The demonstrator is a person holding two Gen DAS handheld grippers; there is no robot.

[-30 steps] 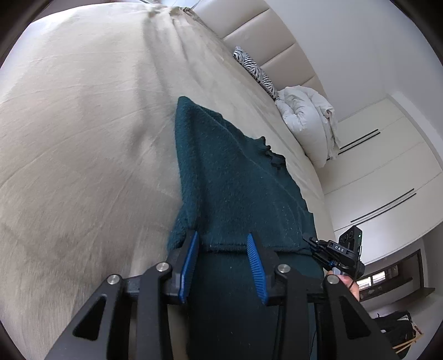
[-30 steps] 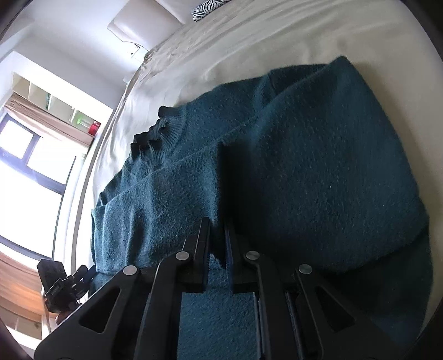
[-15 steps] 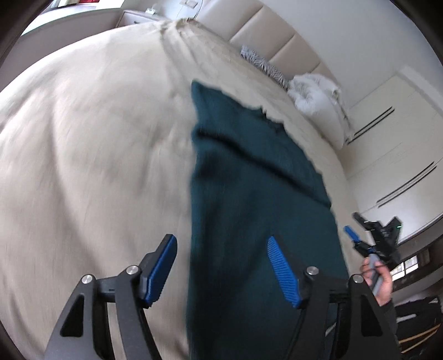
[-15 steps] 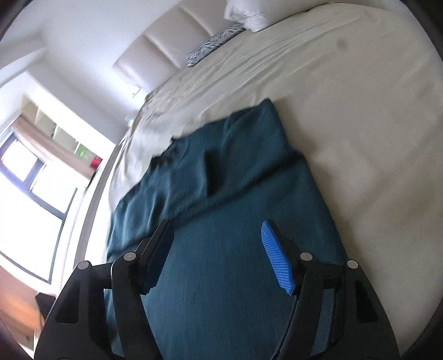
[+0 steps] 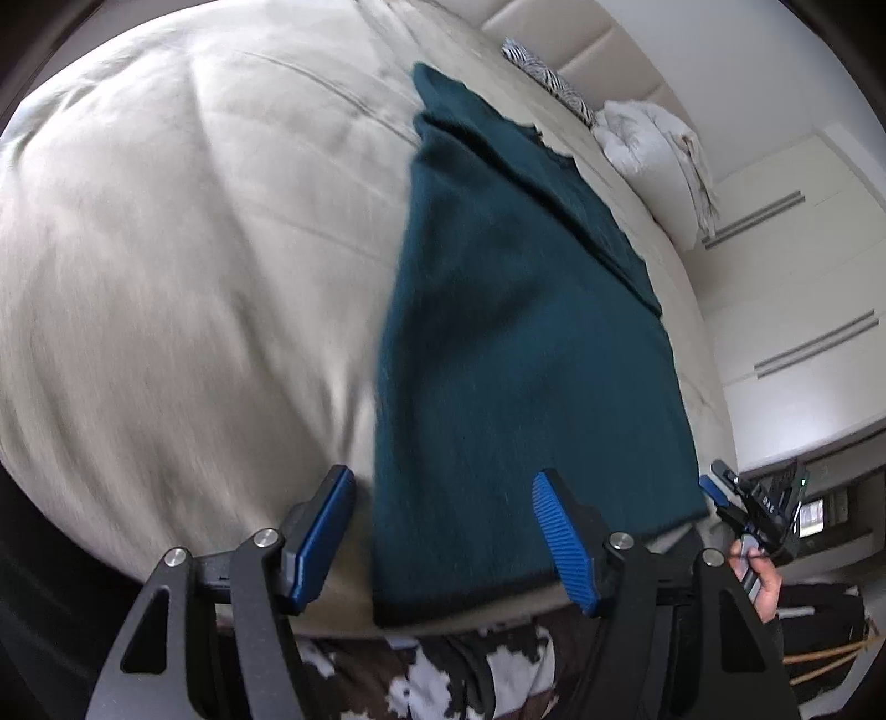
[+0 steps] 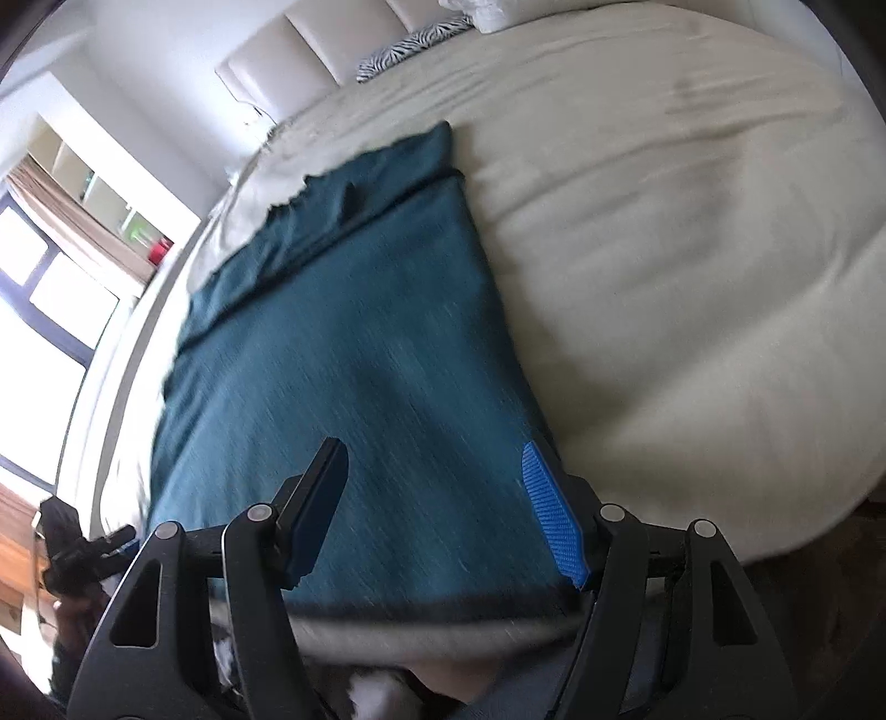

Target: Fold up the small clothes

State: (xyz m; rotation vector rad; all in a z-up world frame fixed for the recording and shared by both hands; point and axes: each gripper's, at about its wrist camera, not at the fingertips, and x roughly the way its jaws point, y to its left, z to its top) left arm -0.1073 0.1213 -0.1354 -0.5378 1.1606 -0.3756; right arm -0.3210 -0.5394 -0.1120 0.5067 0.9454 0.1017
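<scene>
The left hand-held gripper (image 5: 443,531) hovers with its jaws wide apart and nothing between them, above the near edge of the bed (image 5: 183,266), over the left corner of the teal sweater's hem. The teal sweater (image 5: 526,354) lies flat on the bed as a long narrow panel, its hem at the near edge and its neckline pointing toward the headboard (image 6: 310,66). A fold line crosses it near the top, so the sides look already turned in; I judge the lengthwise fold still to come. The right hand-held gripper (image 6: 437,509) is likewise spread and empty, above the hem's right part.

Left of the sweater the bed runs bare and wide; right of it there is also broad open sheet. A zebra-print cushion (image 6: 415,44) and a white duvet (image 5: 653,138) sit well apart by the headboard.
</scene>
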